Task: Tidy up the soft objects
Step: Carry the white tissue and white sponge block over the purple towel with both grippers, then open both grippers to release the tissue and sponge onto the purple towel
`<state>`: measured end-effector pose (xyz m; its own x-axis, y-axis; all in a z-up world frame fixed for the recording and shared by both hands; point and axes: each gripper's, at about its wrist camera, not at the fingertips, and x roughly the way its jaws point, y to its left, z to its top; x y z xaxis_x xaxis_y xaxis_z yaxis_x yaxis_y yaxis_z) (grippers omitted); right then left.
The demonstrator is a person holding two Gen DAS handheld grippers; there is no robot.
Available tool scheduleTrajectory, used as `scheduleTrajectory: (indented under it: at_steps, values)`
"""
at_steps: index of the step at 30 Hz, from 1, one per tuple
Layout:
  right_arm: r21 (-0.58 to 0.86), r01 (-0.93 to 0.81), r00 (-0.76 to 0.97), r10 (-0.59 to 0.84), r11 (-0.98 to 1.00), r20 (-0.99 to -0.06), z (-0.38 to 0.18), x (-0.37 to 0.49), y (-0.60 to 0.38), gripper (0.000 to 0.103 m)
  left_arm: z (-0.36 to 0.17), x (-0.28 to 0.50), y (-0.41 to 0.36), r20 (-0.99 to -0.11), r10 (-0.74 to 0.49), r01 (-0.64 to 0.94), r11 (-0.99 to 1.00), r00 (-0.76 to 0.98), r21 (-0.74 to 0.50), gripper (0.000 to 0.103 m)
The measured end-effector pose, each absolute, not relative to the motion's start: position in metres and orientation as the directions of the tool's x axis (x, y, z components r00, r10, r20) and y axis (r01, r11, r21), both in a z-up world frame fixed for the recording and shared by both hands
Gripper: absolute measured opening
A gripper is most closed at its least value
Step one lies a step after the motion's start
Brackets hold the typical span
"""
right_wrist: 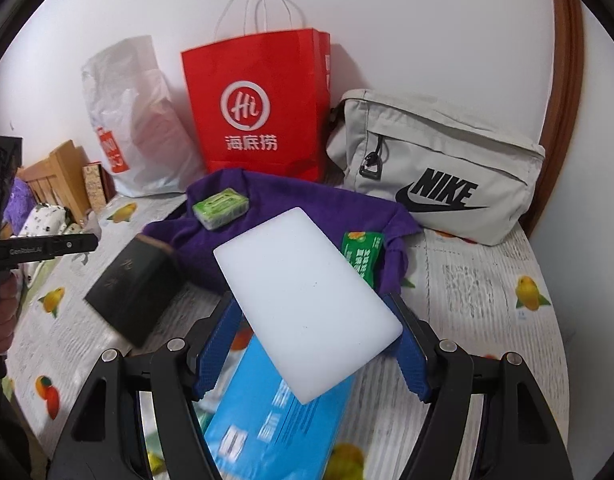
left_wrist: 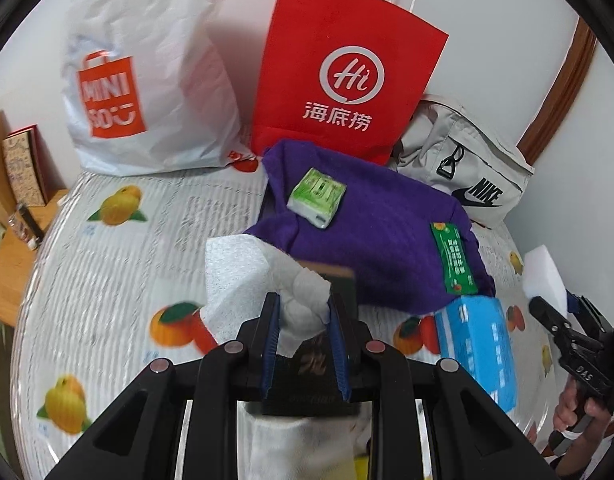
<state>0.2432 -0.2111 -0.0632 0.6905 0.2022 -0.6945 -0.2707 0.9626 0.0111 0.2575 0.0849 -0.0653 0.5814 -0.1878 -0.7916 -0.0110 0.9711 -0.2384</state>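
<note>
Nearest my left camera: the left gripper [left_wrist: 305, 312] is clamped on a white tissue [left_wrist: 243, 276] pulled out of a dark box [left_wrist: 307, 364] that sits between the fingers. In the right view that box [right_wrist: 133, 288] hangs tilted at 9 o'clock over the table [right_wrist: 487, 280].

My right gripper [right_wrist: 311, 336] squeezes a white sponge [right_wrist: 307, 300], slab tilted, long axis from 11 to 5 o'clock. A blue pack [right_wrist: 275, 420] lies flat under it, at 6 o'clock.

Purple cloth [left_wrist: 379, 232] is heaped mid-table. A green tissue pack [left_wrist: 317, 196] rests on top of it at 12 o'clock, and a green label [left_wrist: 453, 258] shows at its 3 o'clock edge.

Back row along the wall: Miniso bag [left_wrist: 147, 92] at 10 o'clock, red bag [left_wrist: 347, 76] at 12, Nike pouch [right_wrist: 435, 168] at 2, touching the red bag. The cloth's far edge meets the red bag.
</note>
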Motion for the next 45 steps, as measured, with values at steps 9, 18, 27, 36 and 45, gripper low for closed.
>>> scheduleTrajectory:
  at_steps: [9, 18, 27, 36, 45]
  values:
    - [0.009, -0.236, 0.672, 0.170, 0.972, -0.720, -0.077, 0.295, -0.214, 0.072, -0.077, 0.322, 0.066, -0.812, -0.250, 0.039, 0.962, 0.528, -0.271, 0.023]
    - [0.013, -0.229, 0.630, 0.158, 0.973, -0.760, -0.104, 0.338, -0.215, 0.072, -0.105, 0.369, 0.051, -0.842, -0.276, 0.029, 0.955, 0.463, -0.297, 0.023]
    - [0.005, -0.229, 0.572, 0.139, 0.973, -0.808, -0.126, 0.363, -0.215, 0.072, -0.126, 0.387, 0.041, -0.863, -0.280, 0.026, 0.955, 0.420, -0.297, 0.023]
    - [0.025, -0.253, 0.531, 0.160, 0.967, -0.832, -0.137, 0.378, -0.204, 0.074, -0.137, 0.393, 0.043, -0.874, -0.277, -0.001, 0.953, 0.398, -0.303, 0.028]
    - [0.042, -0.245, 0.513, 0.166, 0.969, -0.842, -0.139, 0.376, -0.207, 0.085, -0.129, 0.391, 0.039, -0.865, -0.282, 0.012, 0.952, 0.414, -0.305, 0.066]
